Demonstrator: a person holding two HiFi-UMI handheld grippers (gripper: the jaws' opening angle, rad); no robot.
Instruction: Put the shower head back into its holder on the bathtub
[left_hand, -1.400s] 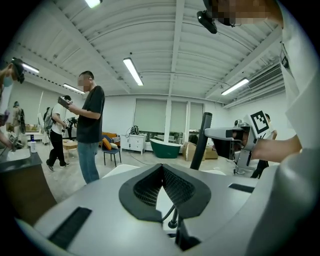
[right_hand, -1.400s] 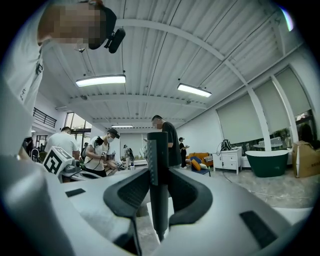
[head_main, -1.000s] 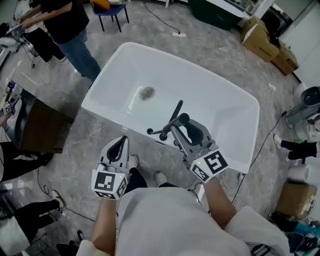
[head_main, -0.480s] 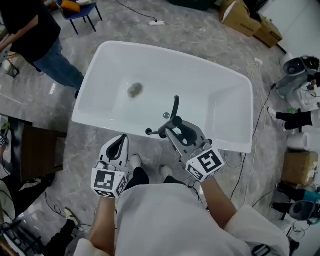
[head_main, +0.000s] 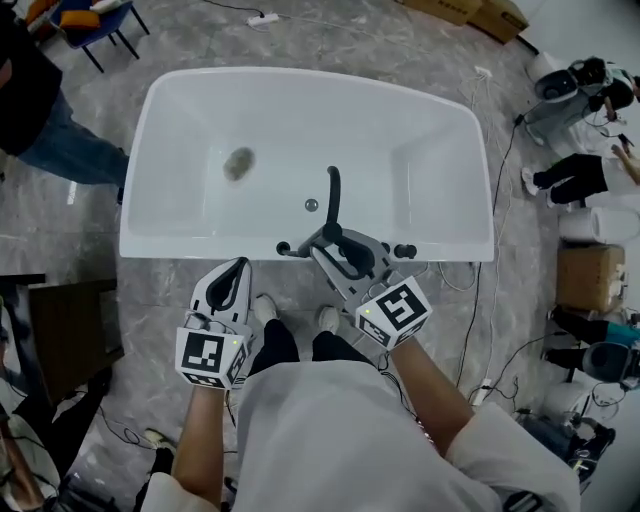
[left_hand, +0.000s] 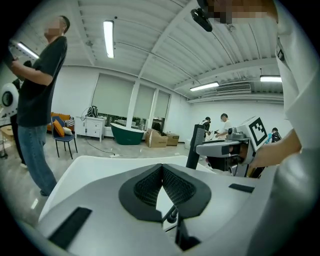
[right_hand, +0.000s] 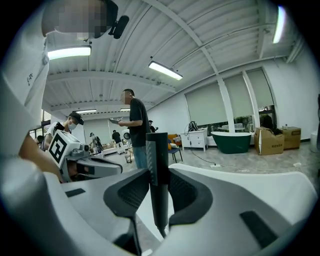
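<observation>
A white bathtub lies square across the head view, with a drain in its floor. My right gripper hovers over the near rim, shut on the black shower head, whose upper end curves out over the tub. In the right gripper view the black wand stands upright, pinched between the pads. Small black fittings sit on the rim on both sides of it. My left gripper stays short of the rim, shut and empty, its pads meeting.
A person in a dark shirt and jeans stands left of the tub, near a blue chair. A dark table is at the left. Cables, boxes and equipment lie on the floor to the right. More people stand in the background.
The right gripper has sunk toward the tub's near rim with the shower head still in it. The left gripper has also dropped. The head view has swung until the tub lies square.
</observation>
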